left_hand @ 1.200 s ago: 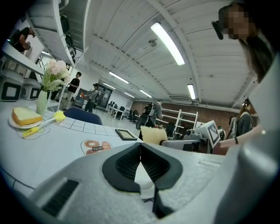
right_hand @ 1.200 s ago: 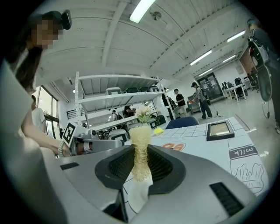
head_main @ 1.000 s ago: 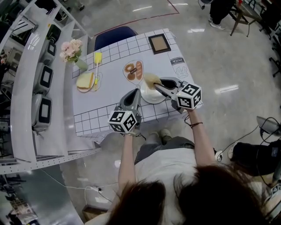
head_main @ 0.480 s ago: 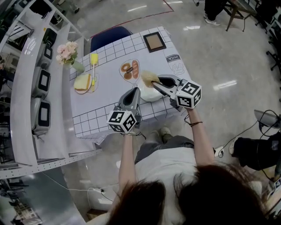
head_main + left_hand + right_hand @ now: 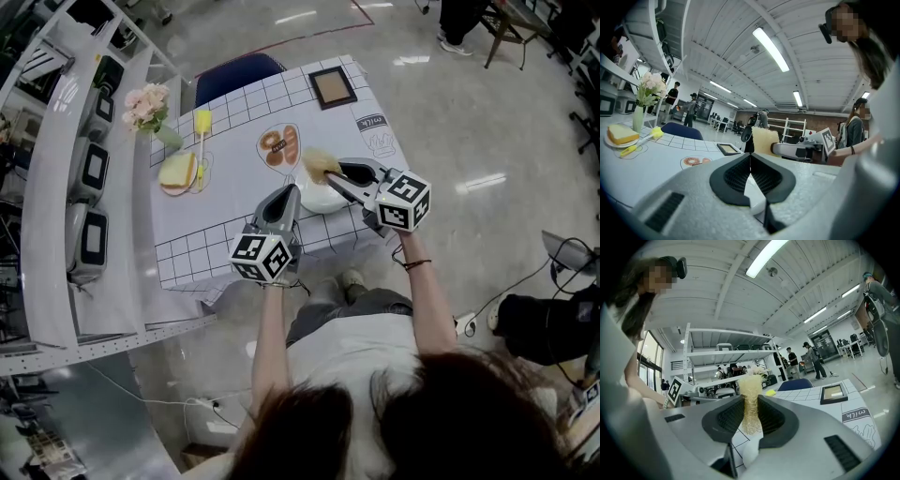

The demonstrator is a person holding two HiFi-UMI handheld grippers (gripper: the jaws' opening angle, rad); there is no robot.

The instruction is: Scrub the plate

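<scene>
A table [image 5: 216, 234] under a white cloth with a black grid fills the middle of the head view, with a grey shelf rack [image 5: 56, 187] along its far-left side and a blue chair [image 5: 230, 75] at its far end. A person stands at the near edge with a gripper in each hand.

The white plate [image 5: 319, 199] lies on the cloth between the two sets of fingers. The left gripper [image 5: 289, 193] reaches it from the near left. In the left gripper view, the left gripper [image 5: 751, 168] is clenched, with the plate's white rim [image 5: 753, 197] pinched between the fingers.

The right gripper [image 5: 330, 178] comes in from the right, over the plate. Its fingers are closed on a yellow sponge [image 5: 317, 163], which sticks out past the fingertips, above the plate's far edge. The right gripper view shows the right gripper [image 5: 750, 416] squeezing the sponge [image 5: 751, 404] thin, with the plate [image 5: 749, 455] just beneath.

Beyond the fingertips are a printed doughnut picture [image 5: 281, 147] and a small picture frame [image 5: 334, 87]. Well to the left of the left fingers are a slice of bread [image 5: 178, 172] on a small dish, a yellow brush [image 5: 202, 127] and pink flowers [image 5: 145, 105]
</scene>
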